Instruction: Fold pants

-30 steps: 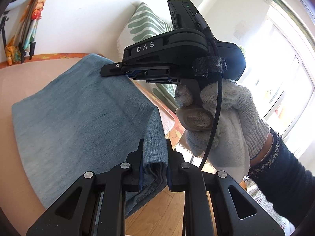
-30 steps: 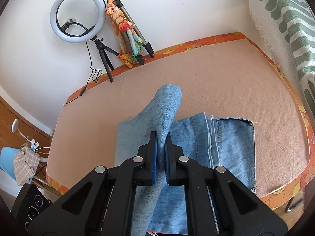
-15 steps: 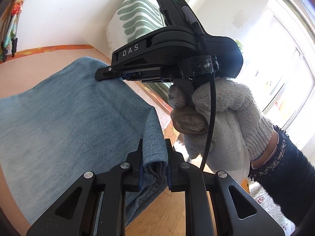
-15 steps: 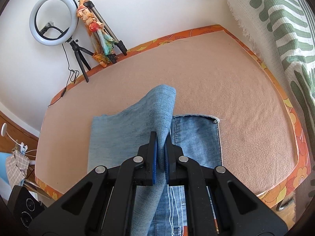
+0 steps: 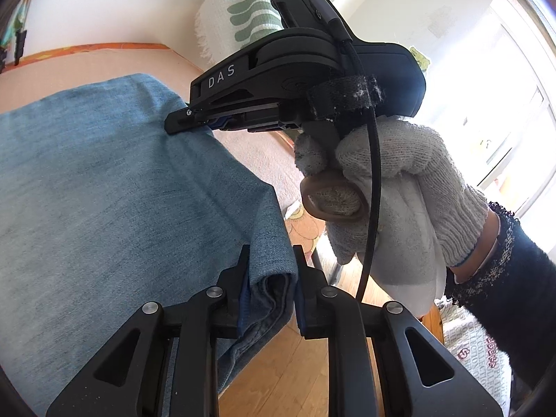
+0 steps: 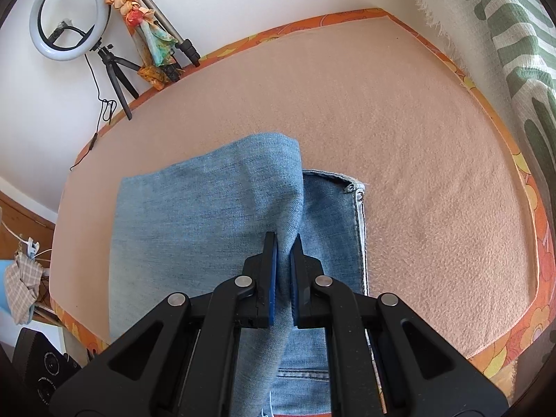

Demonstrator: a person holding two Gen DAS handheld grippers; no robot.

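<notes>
Blue denim pants [image 6: 215, 215] lie on a peach table mat [image 6: 417, 173], with their upper layer lifted and folded over the lower layer [image 6: 333, 229]. My right gripper [image 6: 284, 243] is shut on a raised fold of the denim. My left gripper [image 5: 269, 260] is shut on a bunched corner of the pants [image 5: 104, 208] at the table's near edge. In the left wrist view the right gripper [image 5: 187, 121], held by a white-gloved hand [image 5: 392, 187], pinches the cloth's far edge.
A ring light on a tripod [image 6: 69, 14] and a second tripod wrapped in colourful cloth [image 6: 149, 34] stand at the back left against the wall. A green-patterned white cloth [image 6: 504, 34] hangs at the right. The mat has an orange border [image 6: 542, 243]. Wooden floor [image 5: 295, 382] lies below.
Both grippers have carried the lifted denim layer rightward over the lower layer, so less of the underlying pants shows. Both stay shut on the cloth.
</notes>
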